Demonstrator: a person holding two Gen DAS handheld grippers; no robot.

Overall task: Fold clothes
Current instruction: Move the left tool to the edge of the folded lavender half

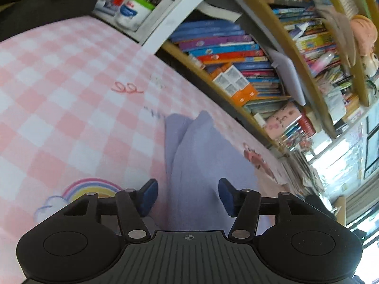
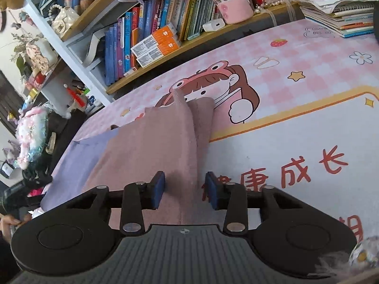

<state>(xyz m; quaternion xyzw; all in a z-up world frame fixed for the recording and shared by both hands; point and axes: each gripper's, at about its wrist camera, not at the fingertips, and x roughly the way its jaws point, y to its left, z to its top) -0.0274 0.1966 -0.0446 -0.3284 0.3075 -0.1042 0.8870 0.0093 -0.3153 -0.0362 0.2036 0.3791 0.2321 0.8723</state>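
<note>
A garment lies on the pink checked desk mat [image 1: 59,99]; its lavender part [image 1: 201,161] fills the middle of the left wrist view. My left gripper [image 1: 188,196] is open just above that lavender cloth, one blue pad on each side of a raised fold. In the right wrist view the dusty pink part [image 2: 151,146] runs away from me with a ridge along its right side, and the lavender part [image 2: 78,163] lies to its left. My right gripper [image 2: 185,189] is open over the pink cloth, its pads either side of the ridge.
A bookshelf [image 2: 142,35] packed with books runs along the back of the desk. A pen holder [image 1: 135,7] stands at the far corner. A stack of notebooks [image 2: 343,11] sits at the right. Plush toys and clutter [image 2: 33,132] lie beyond the left edge. The cartoon mat [image 2: 296,118] is bare to the right.
</note>
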